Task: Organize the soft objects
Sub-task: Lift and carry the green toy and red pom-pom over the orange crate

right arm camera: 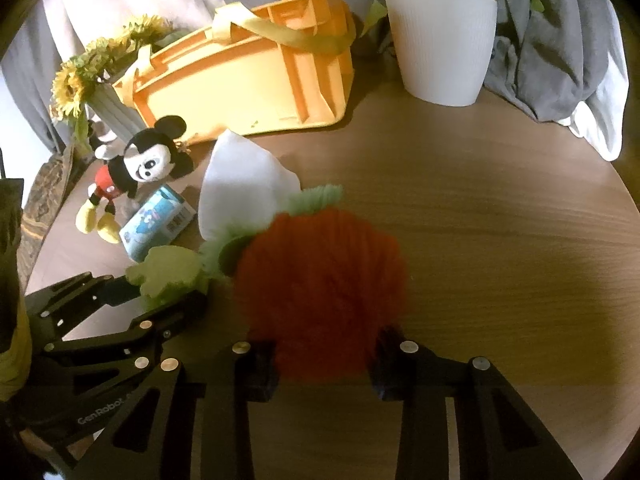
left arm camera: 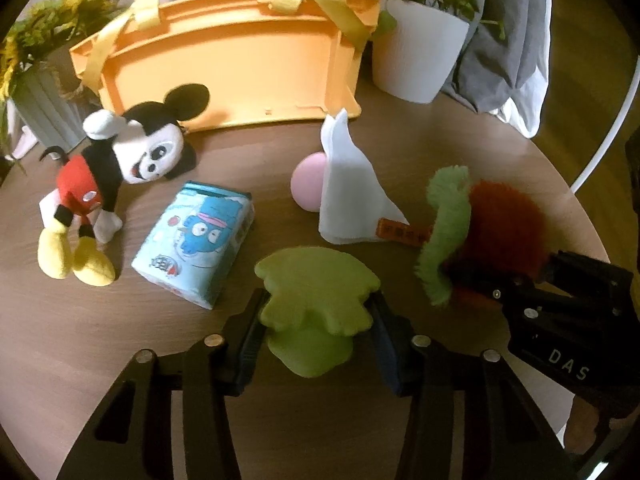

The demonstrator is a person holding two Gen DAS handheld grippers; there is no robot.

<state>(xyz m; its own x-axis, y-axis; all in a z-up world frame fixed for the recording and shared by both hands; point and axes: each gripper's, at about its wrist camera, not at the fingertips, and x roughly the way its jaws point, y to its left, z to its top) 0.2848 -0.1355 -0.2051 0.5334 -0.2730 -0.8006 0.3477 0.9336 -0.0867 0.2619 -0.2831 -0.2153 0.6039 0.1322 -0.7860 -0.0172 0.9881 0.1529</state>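
Jaws of the left gripper (left arm camera: 318, 312) clamp a green soft toy (left arm camera: 316, 296); the right gripper (right arm camera: 326, 356) pinches a red fuzzy plush (right arm camera: 320, 280), both low over the tabletop (right arm camera: 500, 220), likely bound for the orange bag (left arm camera: 240, 68).

Both tools are built of matte black angular linkage bars with triangular cut-outs, joined by round silver pins. The black two-finger left gripper (left arm camera: 318, 320) is seen with ribbed dark pads. White lettering, "DAS" and "GenRobot", is printed on the black two-finger right gripper (right arm camera: 326, 360).
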